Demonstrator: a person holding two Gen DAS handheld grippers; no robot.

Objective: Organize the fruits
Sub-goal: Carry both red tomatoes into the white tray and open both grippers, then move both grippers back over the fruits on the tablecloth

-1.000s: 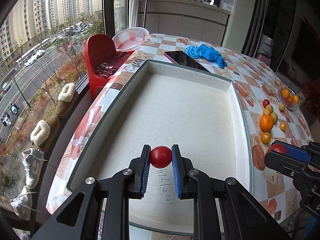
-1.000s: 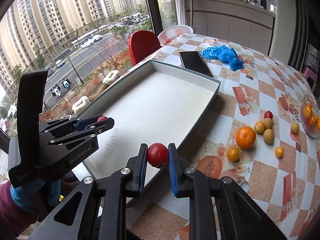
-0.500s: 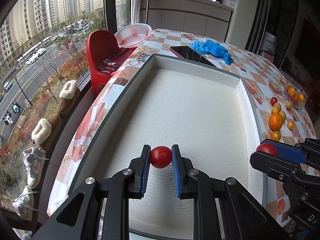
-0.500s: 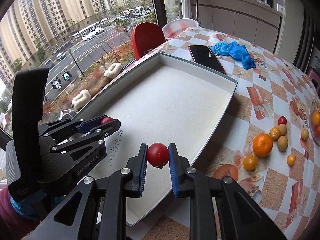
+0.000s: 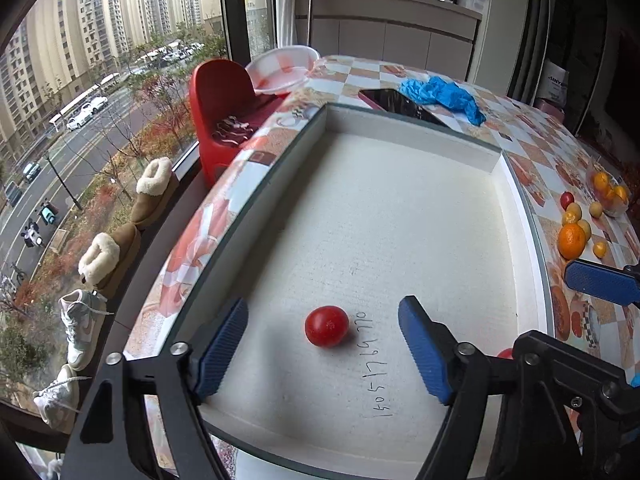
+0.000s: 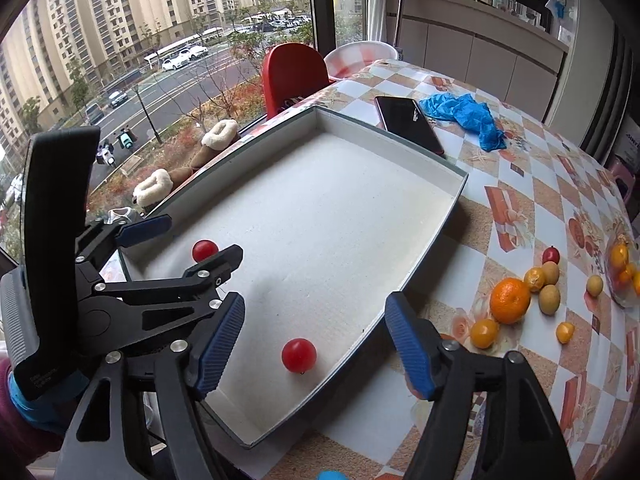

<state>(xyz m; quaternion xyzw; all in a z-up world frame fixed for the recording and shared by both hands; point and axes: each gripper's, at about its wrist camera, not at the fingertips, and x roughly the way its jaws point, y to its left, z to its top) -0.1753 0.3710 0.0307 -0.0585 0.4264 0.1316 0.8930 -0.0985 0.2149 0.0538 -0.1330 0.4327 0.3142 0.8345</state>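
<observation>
Two red tomatoes lie on the white tray (image 6: 436, 224) floor: one tomato (image 5: 326, 325) between the left tool (image 5: 322, 354) pads, another tomato (image 6: 299, 355) between the right tool (image 6: 316, 350) pads. Both tools have just opened wide and grip nothing.

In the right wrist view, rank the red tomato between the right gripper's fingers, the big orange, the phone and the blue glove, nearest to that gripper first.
From the right gripper:
1. Red tomato, in the tray's near corner.
2. Big orange, on the tablecloth to the right.
3. Phone, beyond the tray's far wall.
4. Blue glove, beside the phone; too close to rank.
</observation>
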